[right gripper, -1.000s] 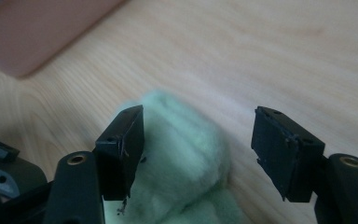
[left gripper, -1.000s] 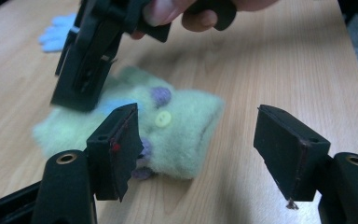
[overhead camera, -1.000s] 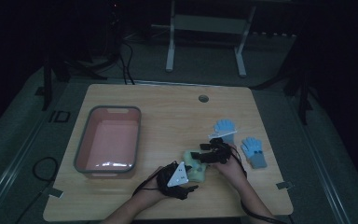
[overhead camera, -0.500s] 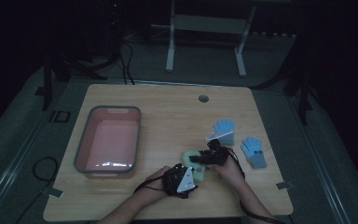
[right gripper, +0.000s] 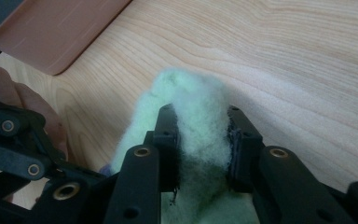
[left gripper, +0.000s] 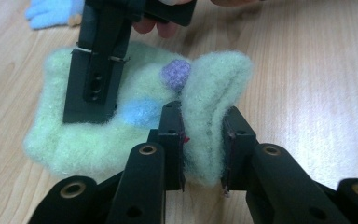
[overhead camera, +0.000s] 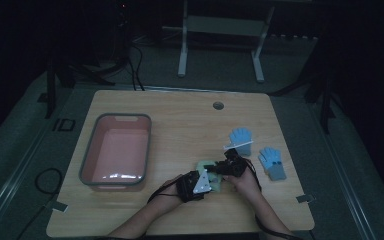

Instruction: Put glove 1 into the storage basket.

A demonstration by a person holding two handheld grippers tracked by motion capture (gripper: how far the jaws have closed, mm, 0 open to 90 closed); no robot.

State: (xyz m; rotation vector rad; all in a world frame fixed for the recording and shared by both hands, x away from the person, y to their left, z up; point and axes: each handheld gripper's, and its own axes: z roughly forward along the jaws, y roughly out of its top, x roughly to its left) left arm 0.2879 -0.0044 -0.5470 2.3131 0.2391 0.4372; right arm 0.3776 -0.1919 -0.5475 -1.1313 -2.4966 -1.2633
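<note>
A pale green fleece mitten [left gripper: 135, 116] is seen lying on the desk [overhead camera: 180, 120] close to its near edge, a little right of the middle. A small purple patch [left gripper: 176, 74] and a light blue patch [left gripper: 140, 113] are carried on its upper face. In the left gripper view, one raised fold of the mitten is pinched between the jaws of the left gripper [left gripper: 204, 140], which have just been closing and are now pressed onto the fleece from both sides. In the right gripper view, another bunched ridge of the same mitten is squeezed between the jaws of the right gripper [right gripper: 201, 140], which have likewise just been closing. In the high view the two grippers are placed just beside each other over the mitten, the left gripper [overhead camera: 200, 184] nearer the near edge and the right gripper [overhead camera: 226, 166] just beyond it. Two blue gloves are laid flat toward the right edge: one blue glove [overhead camera: 241, 140] farther back, the other blue glove [overhead camera: 272, 162] nearer the right edge. A pink tray [overhead camera: 116, 149] with a grey rim is set on the left half of the desk, well apart from the mitten.
</note>
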